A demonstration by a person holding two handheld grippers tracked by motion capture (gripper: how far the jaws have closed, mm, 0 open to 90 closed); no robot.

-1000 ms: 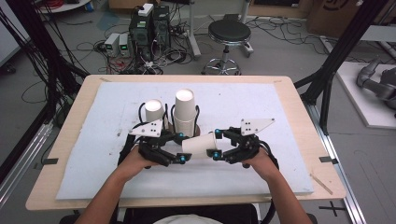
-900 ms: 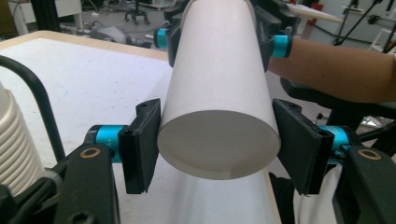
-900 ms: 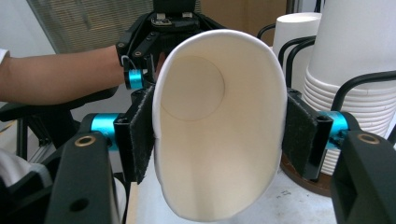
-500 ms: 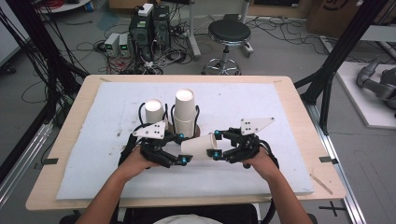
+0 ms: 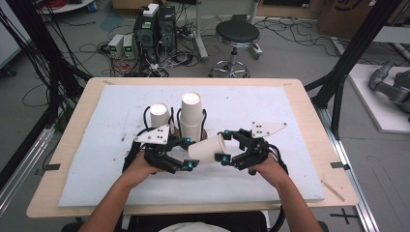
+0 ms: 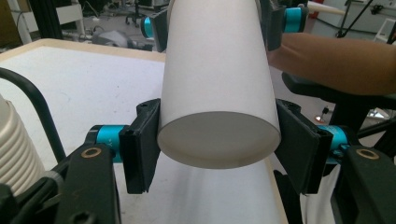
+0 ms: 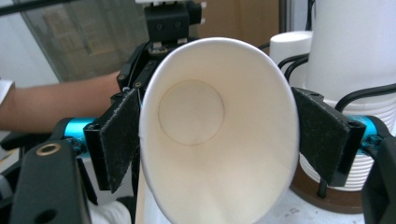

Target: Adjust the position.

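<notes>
While the paper cup (image 5: 209, 149) is clamped at its base by the left claw (image 5: 187, 153), its rim lies between the just-opened right claw's (image 5: 223, 146) jaws, above the surface (image 5: 96, 159).

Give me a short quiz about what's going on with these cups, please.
1. True or false: the paper cup lies flat on the table.
2. Which end of it do the left gripper's jaws clamp? A: the rim. B: the base.
3. How many upright cups or cup stacks stand behind it?
Key: 1 false, it is held sideways in the air. 2 B. 3 two, a tall stack and a shorter one.
</notes>
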